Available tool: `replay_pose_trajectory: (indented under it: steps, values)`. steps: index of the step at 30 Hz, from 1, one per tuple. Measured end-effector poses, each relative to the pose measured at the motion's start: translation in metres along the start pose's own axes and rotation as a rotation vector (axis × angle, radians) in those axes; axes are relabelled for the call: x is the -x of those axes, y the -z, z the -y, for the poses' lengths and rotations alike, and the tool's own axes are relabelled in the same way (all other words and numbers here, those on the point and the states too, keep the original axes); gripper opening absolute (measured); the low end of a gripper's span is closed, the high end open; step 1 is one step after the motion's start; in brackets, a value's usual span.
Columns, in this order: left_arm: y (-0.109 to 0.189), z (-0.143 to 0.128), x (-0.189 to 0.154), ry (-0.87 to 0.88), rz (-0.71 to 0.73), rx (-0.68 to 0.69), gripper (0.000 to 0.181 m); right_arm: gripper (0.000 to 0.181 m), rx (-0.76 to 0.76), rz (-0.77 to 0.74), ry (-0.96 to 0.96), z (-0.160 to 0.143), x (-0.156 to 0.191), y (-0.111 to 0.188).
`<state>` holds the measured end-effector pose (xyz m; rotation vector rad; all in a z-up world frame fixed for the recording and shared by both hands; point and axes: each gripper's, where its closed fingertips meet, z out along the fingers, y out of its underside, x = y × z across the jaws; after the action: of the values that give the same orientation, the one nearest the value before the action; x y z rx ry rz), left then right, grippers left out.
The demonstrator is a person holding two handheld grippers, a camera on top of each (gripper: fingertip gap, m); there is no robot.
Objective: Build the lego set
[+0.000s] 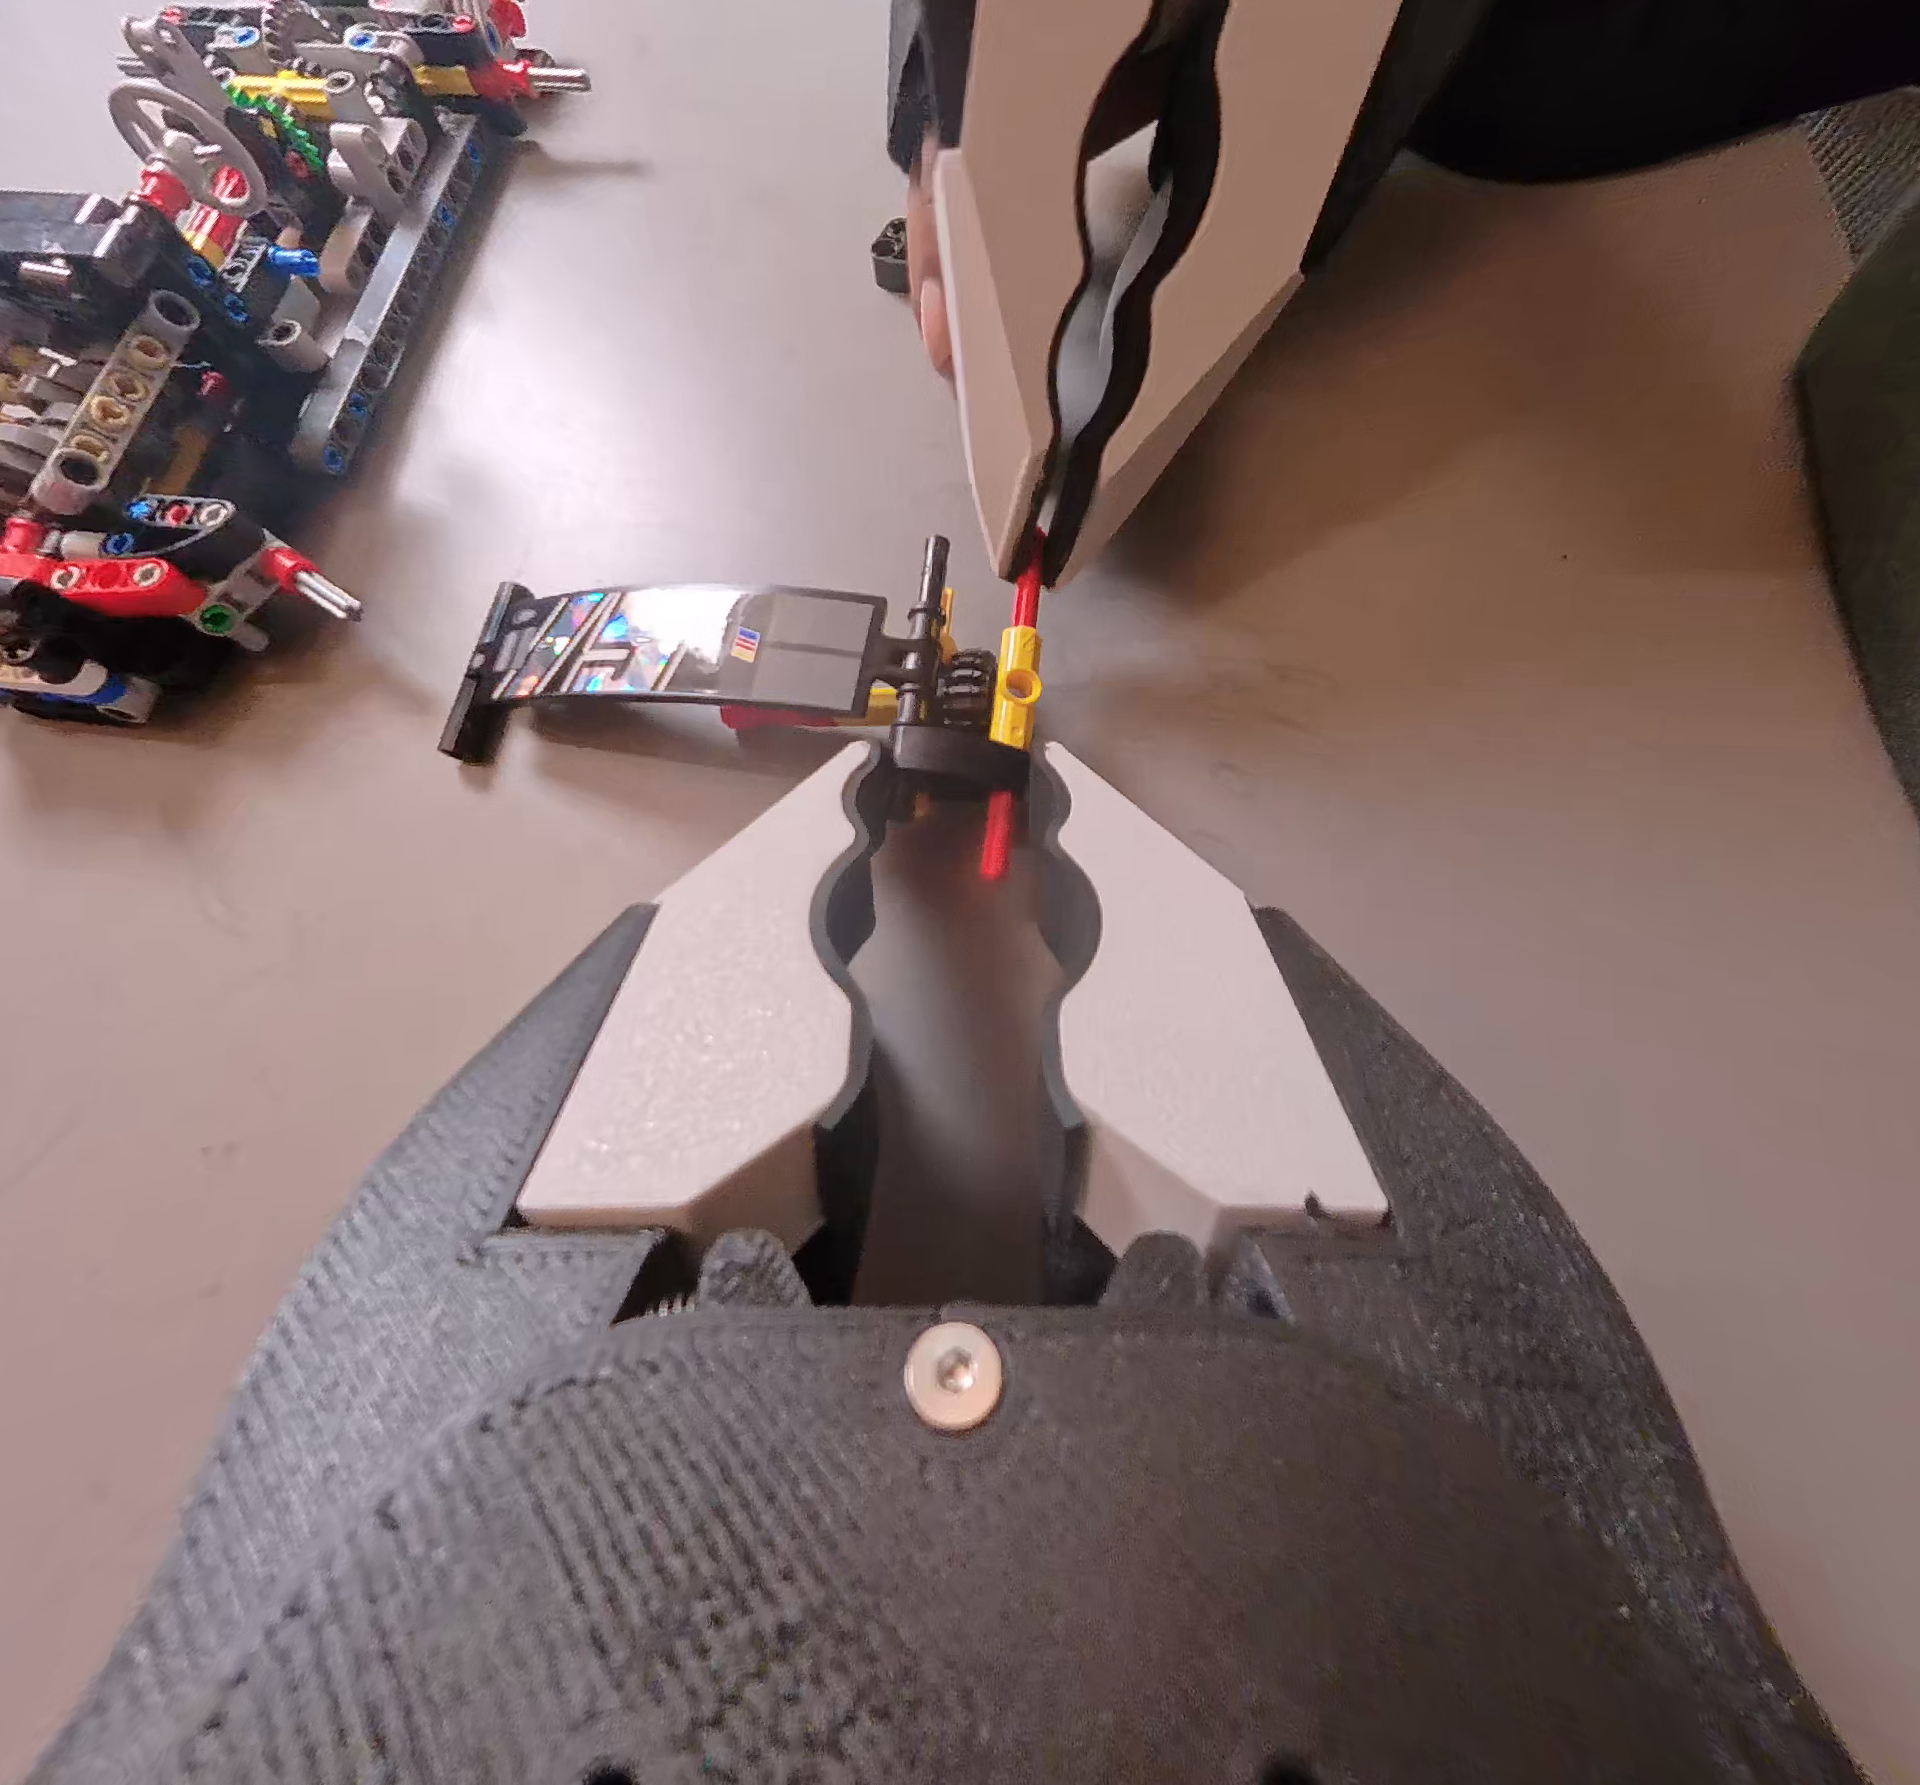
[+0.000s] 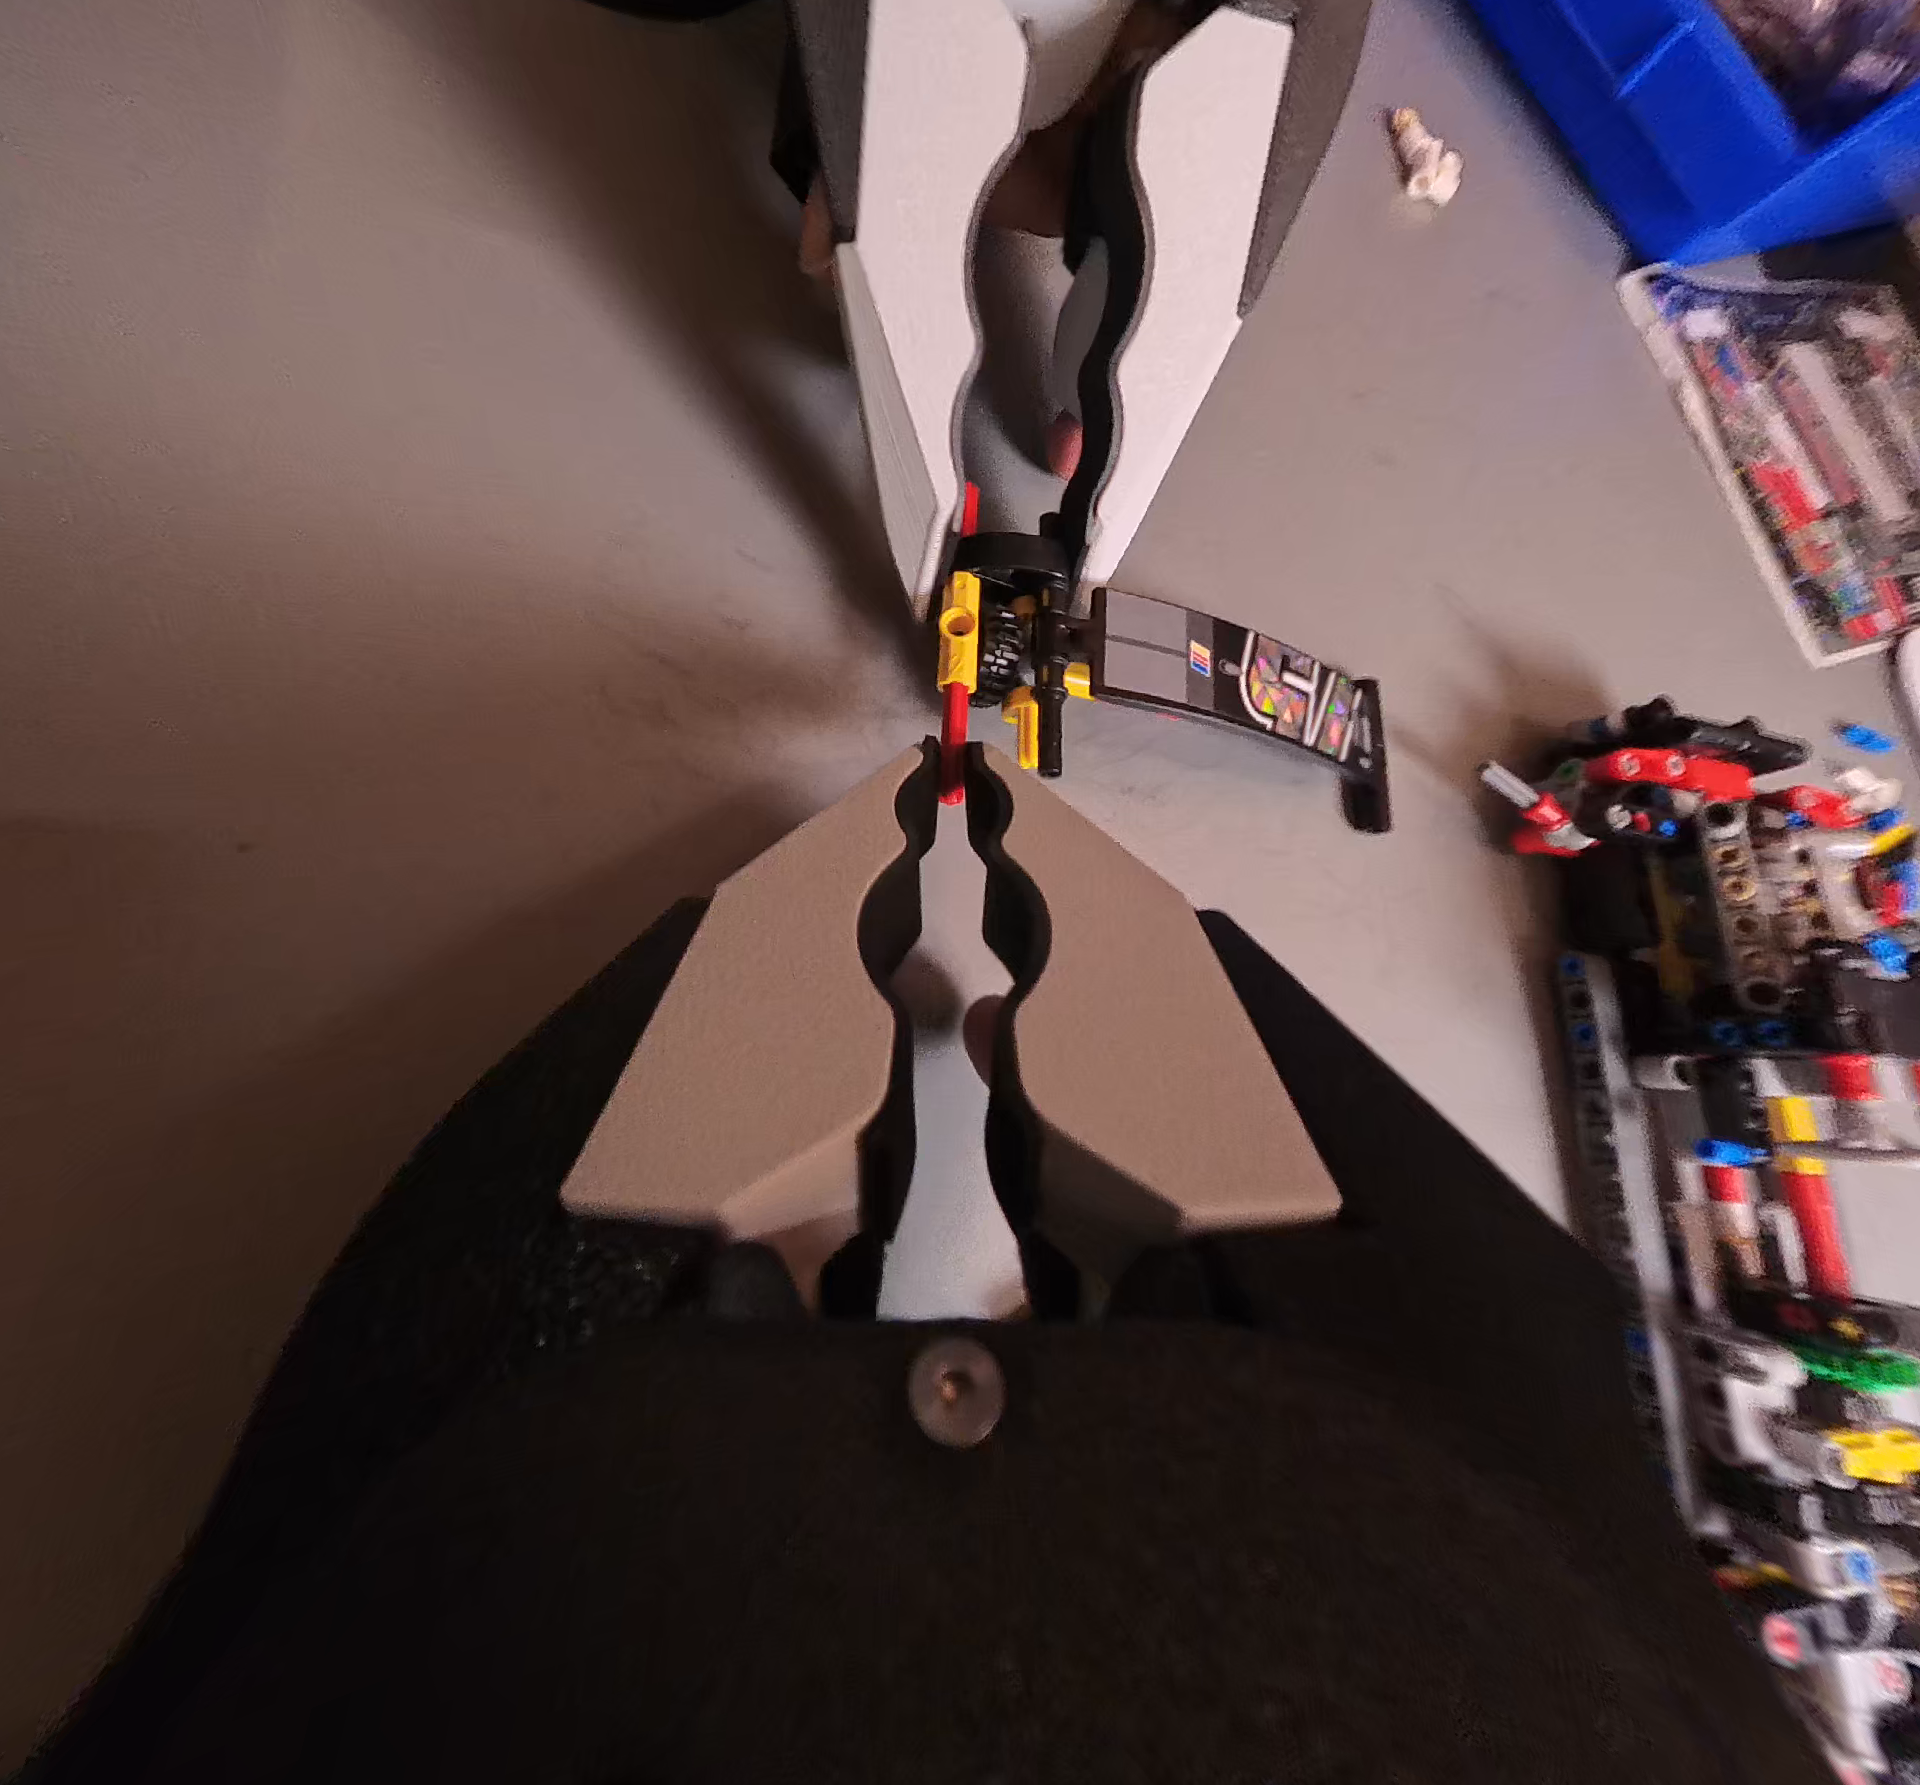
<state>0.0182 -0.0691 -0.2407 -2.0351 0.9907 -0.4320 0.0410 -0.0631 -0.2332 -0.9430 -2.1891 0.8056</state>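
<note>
Red axle pinched from one end, wing sub-assy clamped at the other.

Axle's middle is hidden inside yellow connector (image 1: 1016,686); big chassis build (image 1: 208,301) is cut off at frame edge. Right gripper (image 2: 951,767) is pressed tight on red axle (image 2: 953,733); left gripper (image 1: 961,759), fingers closed partway, grips black end of wing sub-assy (image 1: 686,644), low over table (image 1: 1351,800), tips facing.

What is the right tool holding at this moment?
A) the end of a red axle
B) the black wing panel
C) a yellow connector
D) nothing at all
A: in the right wrist view the right tool has its tips closed on the end of the red axle, which runs through the yellow connector of the small assembly held by the left tool.
</note>
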Motion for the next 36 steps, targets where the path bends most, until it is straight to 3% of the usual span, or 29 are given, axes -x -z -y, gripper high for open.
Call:
replay_pose_trajectory:
  steps: [1,9,14,24,36]
  values:
    - [-0.0001,-0.0001,-0.0006,-0.009,0.001,0.001,0.025,0.001,-0.003,0.031,-0.055,0.0004,0.0006,0.0003]
    - [-0.0006,-0.0027,-0.0009,-0.043,0.015,0.018,0.026,0.001,0.029,0.289,-0.491,0.0002,0.005,-0.0009]
    - [-0.0007,-0.0034,-0.0013,-0.05,0.016,0.022,0.026,0.001,0.045,0.356,-0.576,0.0004,0.0085,-0.0018]
    - [0.0003,-0.0025,-0.0005,-0.024,0.007,0.013,0.027,0.001,0.042,0.238,-0.381,-0.0004,0.0048,-0.0037]
    - [-0.0001,-0.0025,0.0028,-0.017,0.019,0.015,0.025,0.001,0.038,0.176,-0.337,-0.0011,0.0007,-0.0038]
